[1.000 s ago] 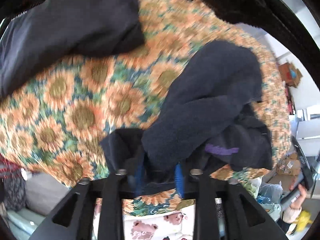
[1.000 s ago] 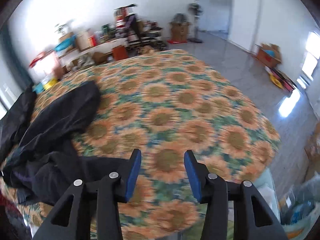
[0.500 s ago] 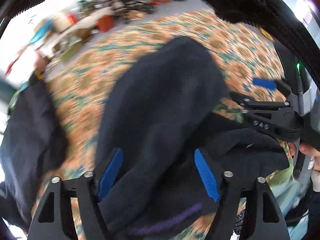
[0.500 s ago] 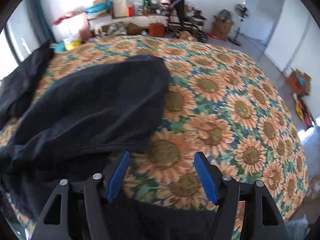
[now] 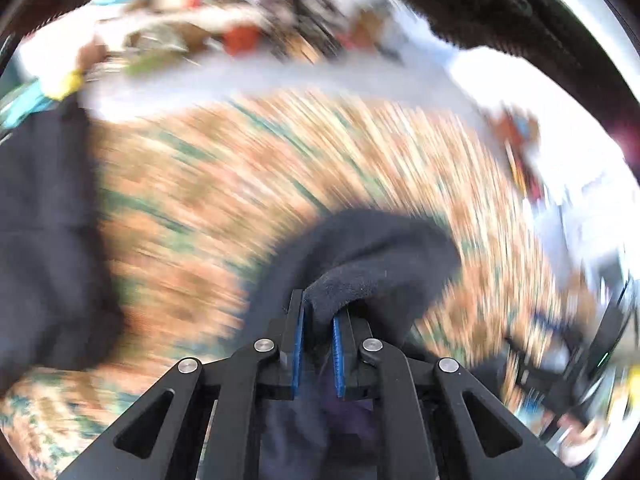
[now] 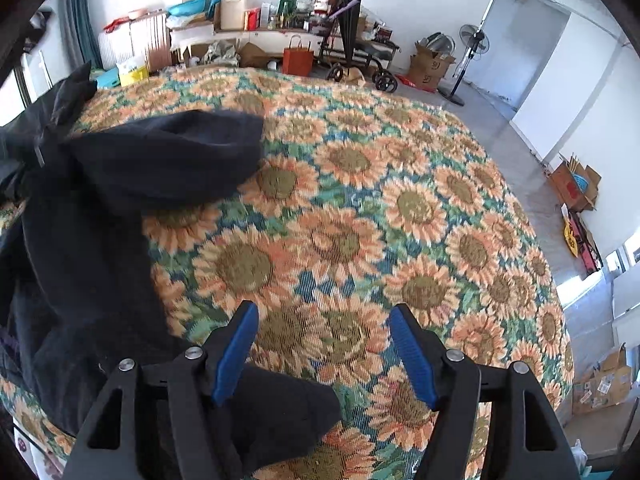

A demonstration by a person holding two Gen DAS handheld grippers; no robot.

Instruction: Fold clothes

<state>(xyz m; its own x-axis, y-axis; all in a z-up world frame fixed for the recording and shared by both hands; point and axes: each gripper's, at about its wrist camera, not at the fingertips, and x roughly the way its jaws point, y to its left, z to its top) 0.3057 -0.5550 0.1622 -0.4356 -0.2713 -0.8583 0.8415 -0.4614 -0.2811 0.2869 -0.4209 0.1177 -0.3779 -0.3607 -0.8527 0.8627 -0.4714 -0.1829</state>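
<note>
Left wrist view first, and it is all streaks. The left tongs (image 5: 318,326) are closing, blue pads nipping a fold of the dark garment (image 5: 372,264) right between them. That garment bunches up just beyond the tips and hangs down under the frame. Around it, the sunflower cloth (image 5: 248,184) smears orange and green. A second dark garment (image 5: 44,240) lies at the cloth's left side. Past the cloth's far edge: pale floor and a blurred clutter of colours against the wall; nothing there can be read clearly.

Right wrist view, much sharper. The right tongs (image 6: 326,354) stand wide apart and are opening a touch more, with nothing between the pads; only the sunflower cloth (image 6: 400,200) shows in the gap. The surface under that cloth is broad with a rounded edge; bed or table, hard to say. The dark garment (image 6: 160,164) sprawls over the cloth's left side, one rounded lobe reaching towards the middle and a flap lying under the left finger. Beyond the cloth's far edge, a white wall with a long shelf (image 6: 256,30) of boxes and bottles, an orange bag (image 6: 298,60) on the floor, and a wheeled cart (image 6: 352,56). Right of those, cardboard boxes (image 6: 430,66) and a standing fan (image 6: 468,60) on grey floor (image 6: 516,152).
</note>
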